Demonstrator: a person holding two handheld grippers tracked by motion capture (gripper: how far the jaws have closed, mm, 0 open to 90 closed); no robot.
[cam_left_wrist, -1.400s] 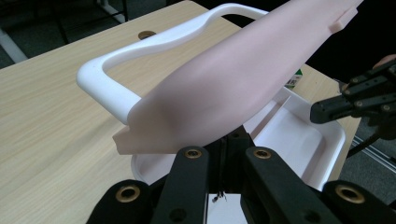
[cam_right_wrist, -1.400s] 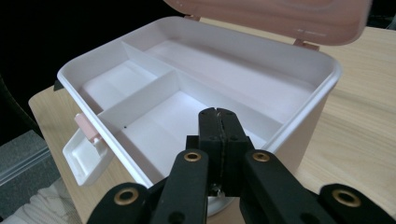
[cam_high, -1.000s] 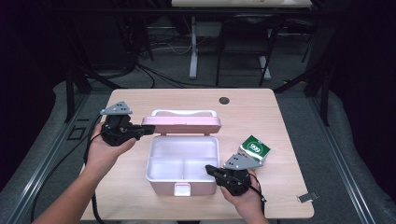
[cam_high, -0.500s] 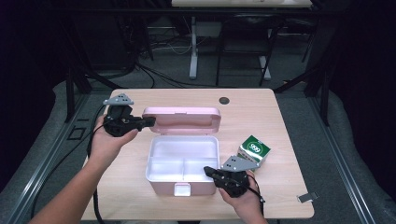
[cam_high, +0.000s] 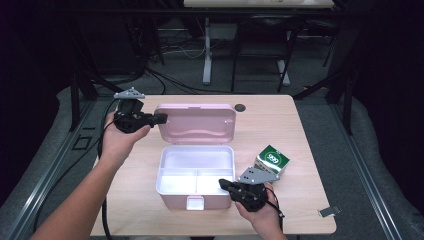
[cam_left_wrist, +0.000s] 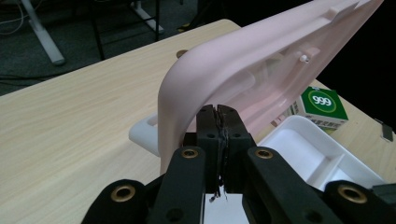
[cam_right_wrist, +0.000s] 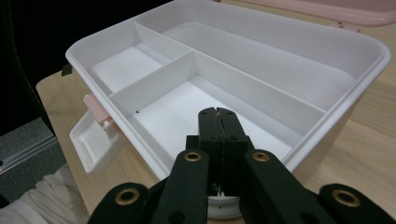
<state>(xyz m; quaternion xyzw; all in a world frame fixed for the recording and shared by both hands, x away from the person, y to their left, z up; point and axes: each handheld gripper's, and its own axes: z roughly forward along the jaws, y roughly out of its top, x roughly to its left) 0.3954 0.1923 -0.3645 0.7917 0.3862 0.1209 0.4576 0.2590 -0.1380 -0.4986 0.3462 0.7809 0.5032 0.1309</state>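
Left tongs (cam_high: 161, 119) closed against pink lid (cam_high: 196, 124), right tongs (cam_high: 223, 184) closed at box rim (cam_high: 159, 186)

Carton (cam_high: 271, 160) right of box (cam_high: 195, 177); lid (cam_high: 196, 123) behind.

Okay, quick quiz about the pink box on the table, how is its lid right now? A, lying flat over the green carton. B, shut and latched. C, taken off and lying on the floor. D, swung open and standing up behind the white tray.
D: the pink lid stands raised behind the open white tray, with the left gripper at its corner.
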